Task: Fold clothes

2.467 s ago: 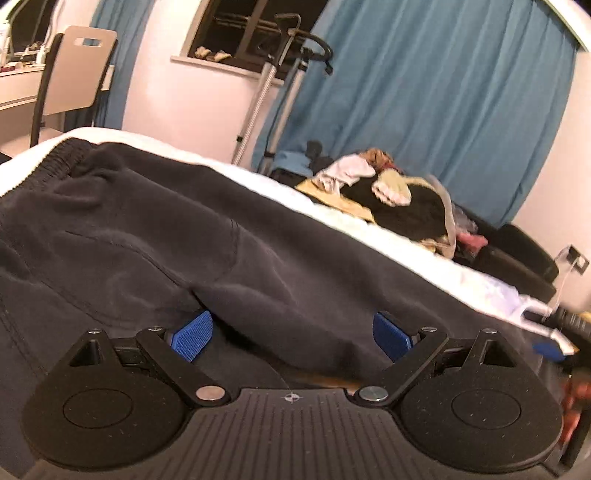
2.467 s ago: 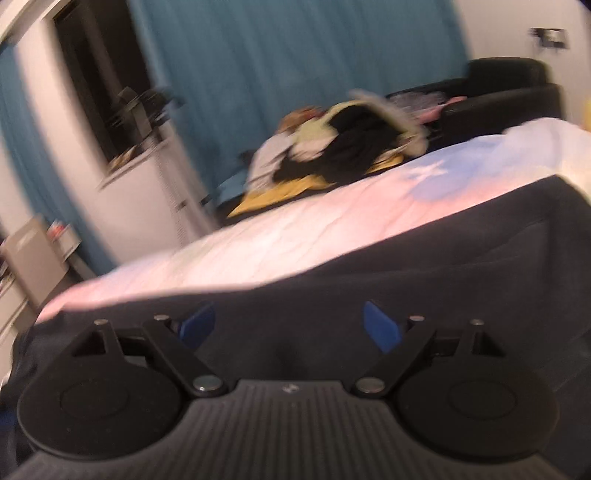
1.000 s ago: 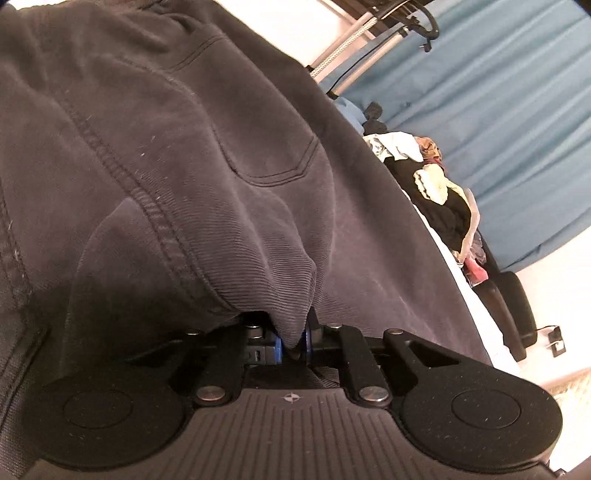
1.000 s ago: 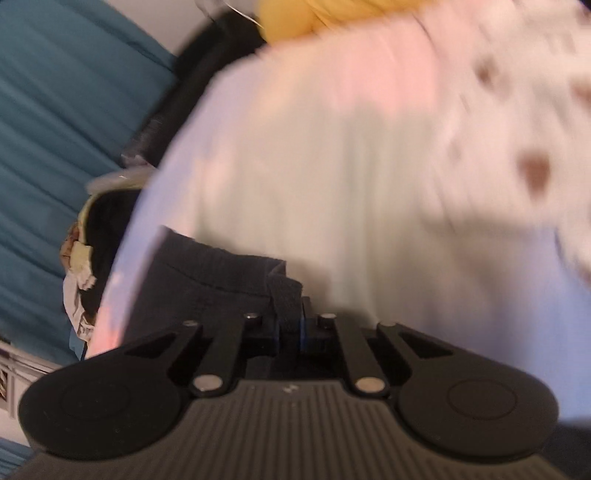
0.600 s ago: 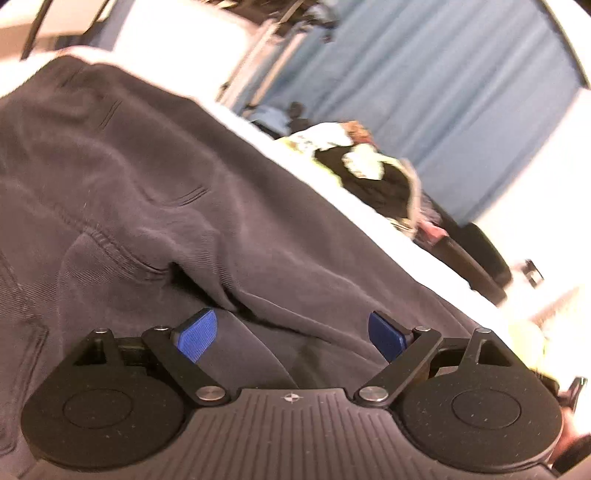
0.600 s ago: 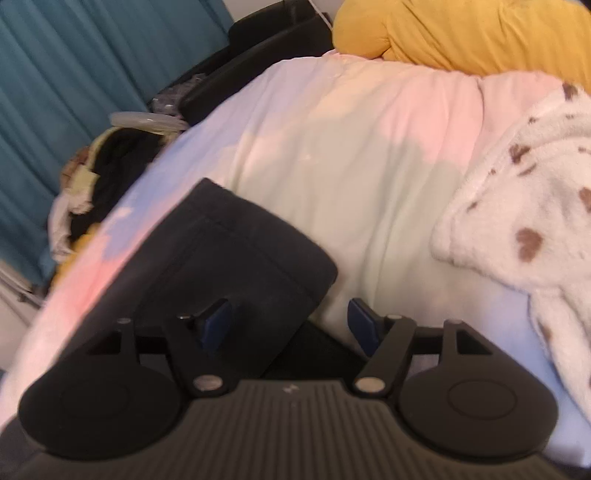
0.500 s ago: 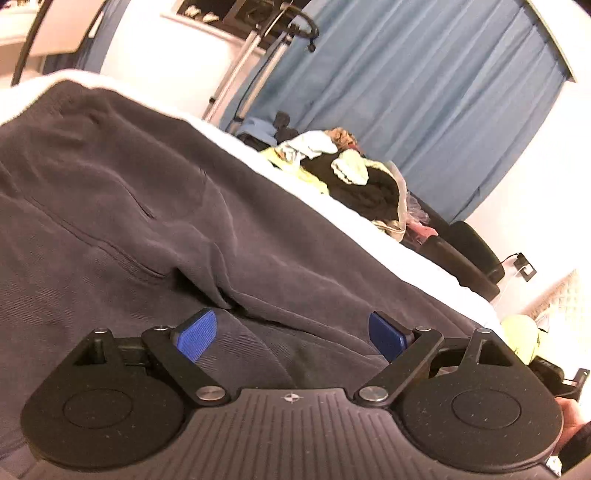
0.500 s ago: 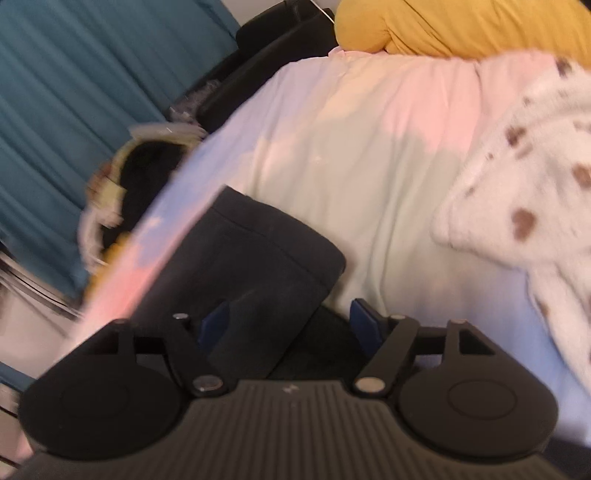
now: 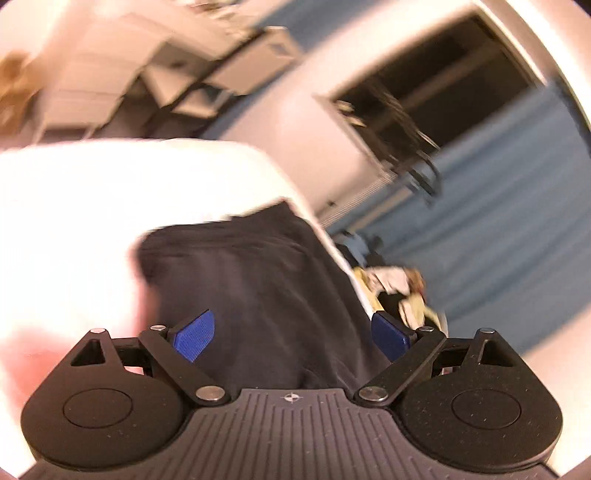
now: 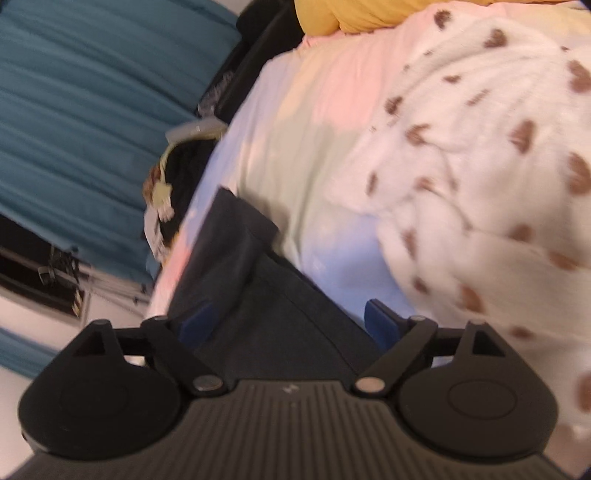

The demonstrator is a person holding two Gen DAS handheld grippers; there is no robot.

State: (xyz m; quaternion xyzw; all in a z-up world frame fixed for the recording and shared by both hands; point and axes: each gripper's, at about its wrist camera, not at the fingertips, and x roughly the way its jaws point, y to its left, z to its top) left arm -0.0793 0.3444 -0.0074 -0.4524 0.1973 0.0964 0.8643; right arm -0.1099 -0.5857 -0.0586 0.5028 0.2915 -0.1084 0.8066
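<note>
Dark grey trousers (image 9: 258,280) lie on the pale bed (image 9: 92,192); in the left wrist view their waistband end points away from me. My left gripper (image 9: 291,334) is open and empty just above that cloth. In the right wrist view the folded leg end of the trousers (image 10: 236,251) lies on the pastel sheet (image 10: 295,140). My right gripper (image 10: 284,325) is open and empty over the cloth, jaws wide apart. Both views are motion-blurred.
A white fleece blanket with brown spots (image 10: 480,166) lies to the right of the trousers. A yellow pillow (image 10: 351,14) sits at the bed's far end. A clothes pile (image 9: 402,291) lies beside the bed before blue curtains (image 9: 498,221). A desk and chair (image 9: 207,74) stand far left.
Both grippers were shut on the trousers a second ago, then opened and let go. The left one has since swung left toward the waistband end; the right has swung toward the spotted blanket.
</note>
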